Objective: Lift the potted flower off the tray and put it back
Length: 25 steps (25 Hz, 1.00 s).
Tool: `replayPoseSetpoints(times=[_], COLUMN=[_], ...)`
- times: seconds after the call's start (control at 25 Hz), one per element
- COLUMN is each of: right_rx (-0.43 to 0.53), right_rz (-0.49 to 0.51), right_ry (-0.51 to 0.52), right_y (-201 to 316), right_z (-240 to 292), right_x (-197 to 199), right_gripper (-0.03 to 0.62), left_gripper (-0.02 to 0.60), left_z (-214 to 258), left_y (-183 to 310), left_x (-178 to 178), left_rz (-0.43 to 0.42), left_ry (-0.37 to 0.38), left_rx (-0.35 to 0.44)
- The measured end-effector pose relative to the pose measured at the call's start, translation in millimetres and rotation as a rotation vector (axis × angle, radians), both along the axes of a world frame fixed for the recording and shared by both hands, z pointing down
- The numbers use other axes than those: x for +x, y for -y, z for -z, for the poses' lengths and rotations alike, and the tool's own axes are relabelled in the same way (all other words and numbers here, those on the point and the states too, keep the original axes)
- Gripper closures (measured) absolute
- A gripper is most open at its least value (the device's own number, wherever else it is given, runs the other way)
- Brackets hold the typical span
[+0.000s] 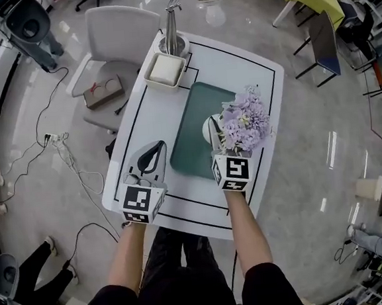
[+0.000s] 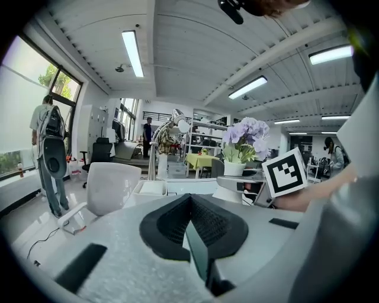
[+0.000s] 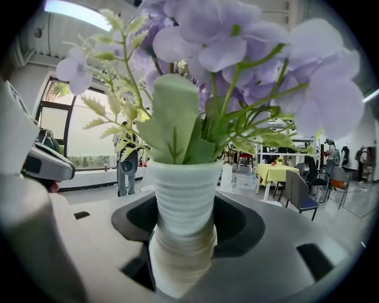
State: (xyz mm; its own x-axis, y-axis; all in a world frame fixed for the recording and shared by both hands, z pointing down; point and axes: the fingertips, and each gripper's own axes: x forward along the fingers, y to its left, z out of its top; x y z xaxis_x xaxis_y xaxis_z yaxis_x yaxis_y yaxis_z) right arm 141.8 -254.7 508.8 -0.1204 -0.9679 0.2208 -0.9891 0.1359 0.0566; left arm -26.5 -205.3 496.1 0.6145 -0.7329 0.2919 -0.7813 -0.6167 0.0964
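While your right gripper is clamped round the white ribbed pot of the potted flower, the purple blooms sit over the right edge of the green tray. Can't tell from any of the 3 views if the pot's base touches the tray tbh. Your left gripper is closed tight on nothing, over the white table just left of the tray.

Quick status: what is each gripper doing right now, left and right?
Left gripper: closed, jaws together with nothing between them.
Right gripper: closed on the white pot of the potted flower.
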Motion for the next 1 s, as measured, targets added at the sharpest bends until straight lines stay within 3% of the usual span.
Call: replayPoseSetpoints(times=[0.4, 0.64, 1.0], right_rx=[-0.020, -0.086, -0.104], right_rz=[-0.007, 0.020, 0.002], right_ry=[0.016, -0.031, 0.000], right_y=[27, 28, -4], right_z=[-18, -29, -20], right_x=[4, 6, 12], right_gripper=[0.336, 0.327, 0.312], left_gripper=[0.577, 0.577, 0.577], left_z=[-22, -20, -12], left_y=[11, 8, -8], left_x=[-24, -16, -2], left_rz=[0.047, 0.035, 0.019], left_ry=[0.012, 0.003, -0.014], left_rx=[-0.032, -0.032, -0.027])
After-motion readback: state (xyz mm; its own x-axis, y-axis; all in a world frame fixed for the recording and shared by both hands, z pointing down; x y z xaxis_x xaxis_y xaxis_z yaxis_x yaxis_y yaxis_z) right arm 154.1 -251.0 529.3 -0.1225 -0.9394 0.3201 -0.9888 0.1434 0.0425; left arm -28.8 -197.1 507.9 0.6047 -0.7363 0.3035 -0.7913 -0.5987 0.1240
